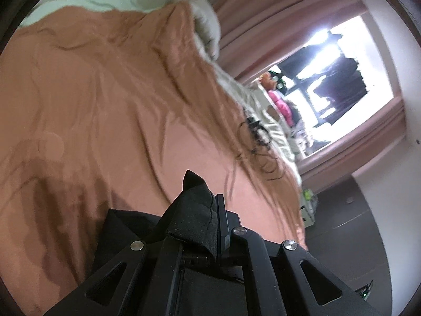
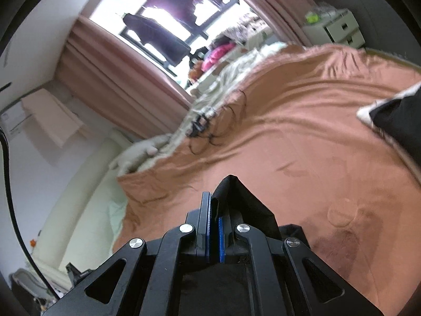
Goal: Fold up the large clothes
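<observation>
Left gripper: jaws clenched on a peak of the black garment. The cloth pokes up past the fingertips and drops away toward the camera, so the bulk hangs below and behind the grip. Underneath is the bed's rust-orange cover, wrinkled, with a darker stain at its near left part. Black cables lie at the bed's far edge, beside rumpled pale bedding.

Right gripper: also clamped on the black garment, one corner standing up just right of the blue pads. At the right edge of this view a blurred black shape with a white strip appears over the cover; cannot tell what it is, possibly the other gripper's side.

Judgement: both hands pinch separate corners of one garment held above the bed, near its foot-side edge. Its long axis likely runs between the two grips, across the operator, body hanging down out of sight. Neither hand is clearly nearer. The next move probably turns on lowering it flat onto the cover ahead, well short of the cables.

Window and pink curtains beyond.
</observation>
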